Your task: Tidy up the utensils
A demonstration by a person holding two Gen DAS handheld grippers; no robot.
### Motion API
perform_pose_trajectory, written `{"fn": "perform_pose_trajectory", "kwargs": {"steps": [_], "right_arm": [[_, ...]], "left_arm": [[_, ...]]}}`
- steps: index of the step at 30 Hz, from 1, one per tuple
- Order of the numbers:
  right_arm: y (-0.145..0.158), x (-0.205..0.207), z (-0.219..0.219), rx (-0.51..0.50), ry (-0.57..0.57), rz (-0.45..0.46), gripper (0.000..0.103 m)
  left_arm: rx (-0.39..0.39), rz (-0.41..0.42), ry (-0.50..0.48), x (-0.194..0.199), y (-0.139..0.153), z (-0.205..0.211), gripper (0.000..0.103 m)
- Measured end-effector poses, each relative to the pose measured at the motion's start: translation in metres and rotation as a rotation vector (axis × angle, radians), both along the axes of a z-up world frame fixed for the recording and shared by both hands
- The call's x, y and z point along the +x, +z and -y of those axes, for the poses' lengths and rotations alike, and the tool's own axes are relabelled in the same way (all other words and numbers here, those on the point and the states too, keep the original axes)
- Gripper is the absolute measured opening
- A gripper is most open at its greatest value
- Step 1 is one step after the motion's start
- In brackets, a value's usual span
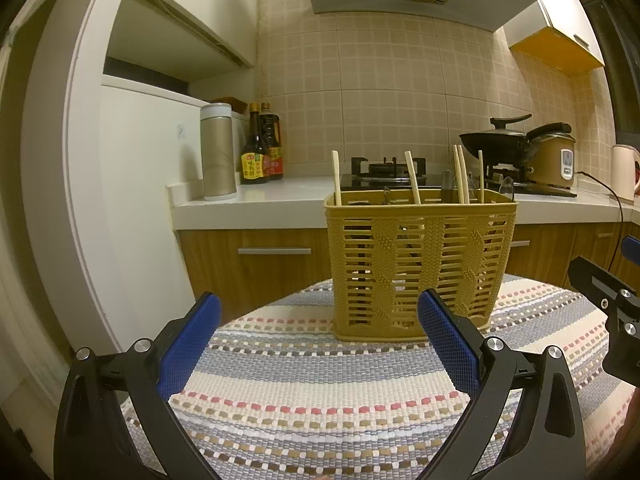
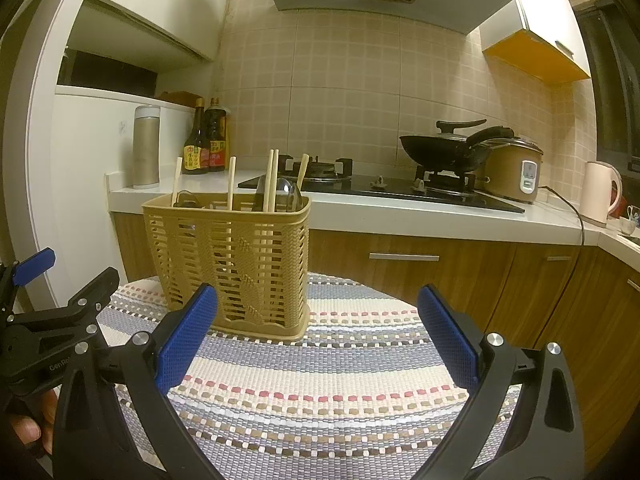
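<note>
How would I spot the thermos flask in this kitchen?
Find the white countertop left of the gas stove. At its left end, beside two dark sauce bottles, stands the thermos flask: a tall champagne-coloured metal cylinder with a white cap, with no label.

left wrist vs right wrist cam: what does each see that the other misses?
Left wrist only: the right gripper entering at the right edge.

Right wrist only: the left gripper at the left edge, a hand on its handle, and cups beyond the kettle.

Both: the yellow basket with chopsticks on the striped mat, thermos, sauce bottles, wok, rice cooker. Each camera's own gripper is open and empty.
</note>
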State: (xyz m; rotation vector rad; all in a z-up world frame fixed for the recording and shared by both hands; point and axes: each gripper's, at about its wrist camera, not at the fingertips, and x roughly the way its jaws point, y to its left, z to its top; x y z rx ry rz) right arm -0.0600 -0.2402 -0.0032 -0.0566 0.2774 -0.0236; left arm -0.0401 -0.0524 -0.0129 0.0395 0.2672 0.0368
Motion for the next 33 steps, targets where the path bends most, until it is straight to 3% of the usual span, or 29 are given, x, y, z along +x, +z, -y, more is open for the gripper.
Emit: {"fn": "perform_pose_trajectory", "kwargs": {"steps": [33], "right_arm": [[-0.0026, 0.0011, -0.0017, -0.006, 0.000, -0.013, 0.096]], "left_arm": [[-0.011, -0.011, -0.010, 0.0020, -0.0026, -0.0002, 0.095]]}}
